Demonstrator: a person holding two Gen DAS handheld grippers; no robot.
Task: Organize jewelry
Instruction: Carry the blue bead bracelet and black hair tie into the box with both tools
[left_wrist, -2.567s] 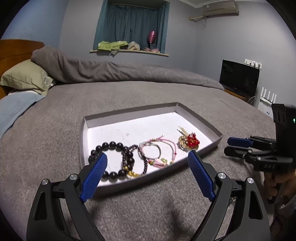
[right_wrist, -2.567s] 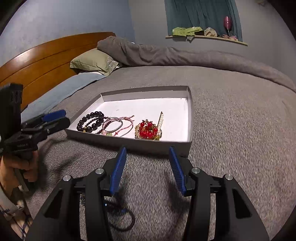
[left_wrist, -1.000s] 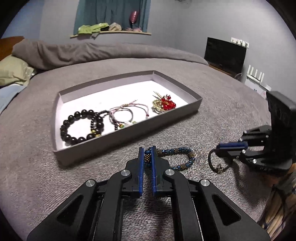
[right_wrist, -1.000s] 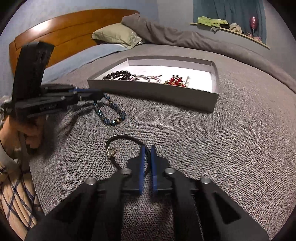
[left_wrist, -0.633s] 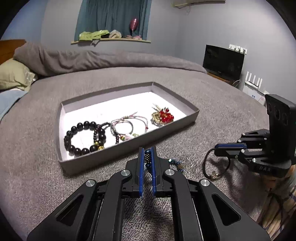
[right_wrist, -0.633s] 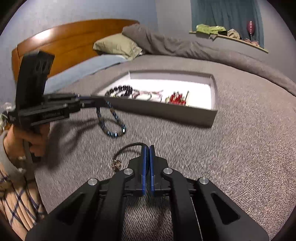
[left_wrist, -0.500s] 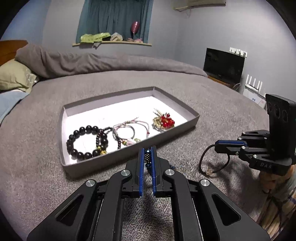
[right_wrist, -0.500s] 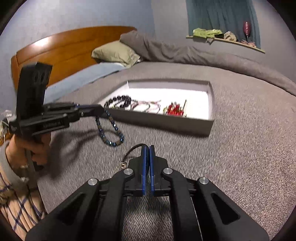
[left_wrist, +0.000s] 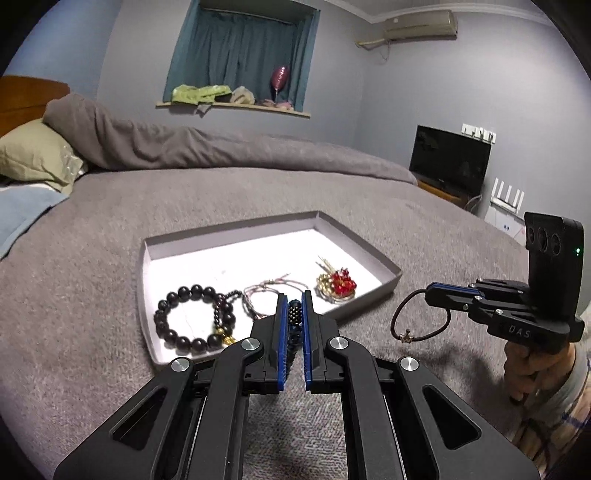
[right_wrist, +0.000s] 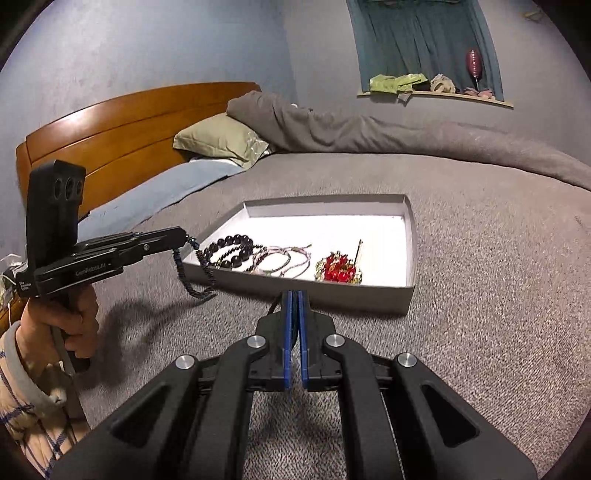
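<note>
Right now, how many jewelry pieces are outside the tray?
2: a blue beaded bracelet hanging from the left gripper, and a black cord bracelet hanging from the right gripper. Others may be hidden.

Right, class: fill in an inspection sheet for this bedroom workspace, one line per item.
Surface: grey bedspread.
Job's things: grey tray holding black bead bracelet, pink cord bracelets, red-gold ornament.
Clutter: nothing seen.
Grippers: left gripper shut on blue beaded bracelet; right gripper shut on black cord bracelet; both bracelets hang clear of the bed.
Cables: nothing seen.
Surroundings: green pillow, wooden headboard, television.
</note>
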